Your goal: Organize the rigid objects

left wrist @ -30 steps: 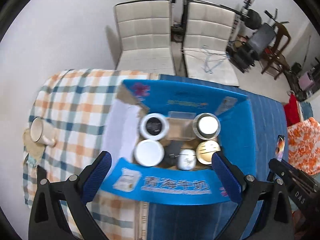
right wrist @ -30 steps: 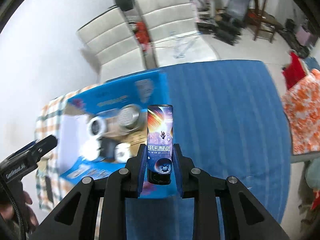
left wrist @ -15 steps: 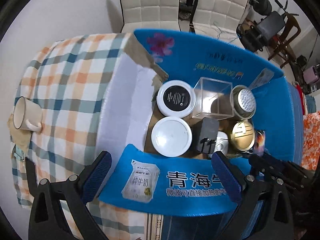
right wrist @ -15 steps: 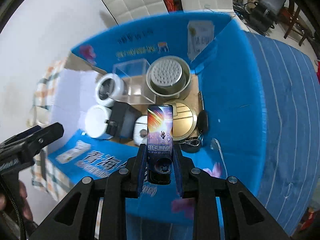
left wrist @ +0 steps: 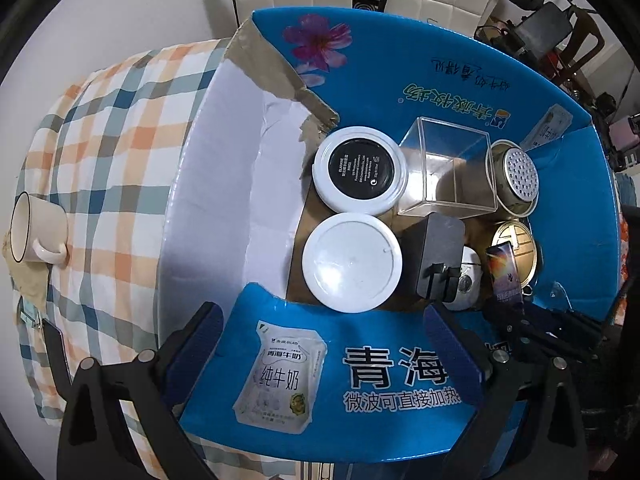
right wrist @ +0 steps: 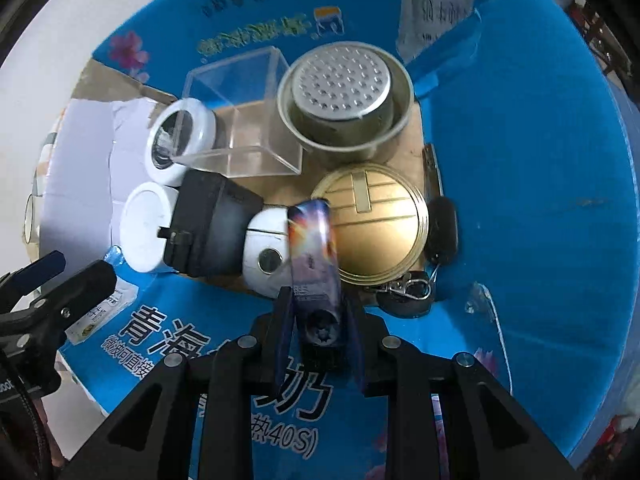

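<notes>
My left wrist camera looks straight down into the box [left wrist: 460,76] from over its near-left flap. My right wrist camera looks steeply down, closer in, over the near-right corner. Both views share the box floor: white jars [left wrist: 352,266], clear cube [right wrist: 240,120], gold tin [right wrist: 376,224].

Blue box [left wrist: 420,76] — checked cloth [left wrist: 108,128]

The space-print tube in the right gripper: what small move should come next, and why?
Probably lower it a little further into the gap and only then open. The right gripper is shut on the space-print tube, whose far end points down between the white round gadget and the gold tin inside the blue box.
</notes>
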Available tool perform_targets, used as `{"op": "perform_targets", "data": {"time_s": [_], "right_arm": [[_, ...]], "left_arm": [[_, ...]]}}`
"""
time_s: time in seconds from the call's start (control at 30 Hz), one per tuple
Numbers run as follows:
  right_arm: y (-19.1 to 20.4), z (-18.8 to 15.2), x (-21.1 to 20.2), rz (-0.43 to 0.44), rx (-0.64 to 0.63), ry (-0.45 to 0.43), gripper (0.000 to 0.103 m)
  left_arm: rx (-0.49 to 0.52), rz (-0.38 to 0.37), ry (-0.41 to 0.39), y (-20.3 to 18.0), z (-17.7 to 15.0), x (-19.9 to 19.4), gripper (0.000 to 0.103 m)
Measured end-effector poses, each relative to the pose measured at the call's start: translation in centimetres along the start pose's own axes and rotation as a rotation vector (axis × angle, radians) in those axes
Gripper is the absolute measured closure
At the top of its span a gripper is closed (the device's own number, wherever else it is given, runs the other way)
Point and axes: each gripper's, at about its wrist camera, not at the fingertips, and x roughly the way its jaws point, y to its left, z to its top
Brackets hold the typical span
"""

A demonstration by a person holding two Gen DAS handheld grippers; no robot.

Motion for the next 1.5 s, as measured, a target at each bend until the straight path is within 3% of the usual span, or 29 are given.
{"op": "perform_targets", "data": {"time_s": [0.2,0.33,0.57,0.6,0.67,0.73,0.9,1.13,1.23,1.5], "right_arm": [[-0.9,0.3,0.5,-0.002,0.015,0.027,0.075],[-1.2,0.7,0.6,-0.012,0.024,0.032,0.069],[-1.7,0.6,-2.1,-0.059,0.022,-0.019,0.061],[-1.5,0.3,-2.6,-0.070,0.023,-0.034,0.058],[-1.7,0.3,-3.9,-0.110,0.029,-0.077,0.033],[-1.8,0.4,-5.1,-0.138,0.035,-0.119,0.019],[-2.2,0.6,-7.4,-0.203,0.032,-0.158,0.018],[-1.6,0.4,-10.3,-0.188,0.049,-0.178,0.018],[-1.0,-0.9,-11.7,-0.168,0.059,-0.200,0.018],[1.0,-6.5,-22.7,-0.127,0.031,-0.344,0.018]], "left_arm": [[0.009,0.000,-0.006,-0.1,0.5,-0.1,0.000],[0.012,0.001,-0.009,-0.3,0.6,-0.3,0.000],[0.028,0.008,-0.029,-0.8,0.6,-1.4,0.000],[0.032,0.012,-0.035,-0.9,0.6,-1.7,0.000],[0.033,0.009,-0.040,-0.9,0.6,-2.1,0.000],[0.028,0.004,-0.049,-0.9,0.6,-2.6,0.000],[0.026,0.009,-0.057,-1.0,0.8,-3.1,0.000],[0.030,0.012,-0.080,-1.6,0.3,-5.3,0.000],[0.038,0.007,-0.121,-2.0,-0.4,-8.4,0.000],[0.053,-0.015,-0.264,-2.5,-3.4,-17.9,0.000]]}}
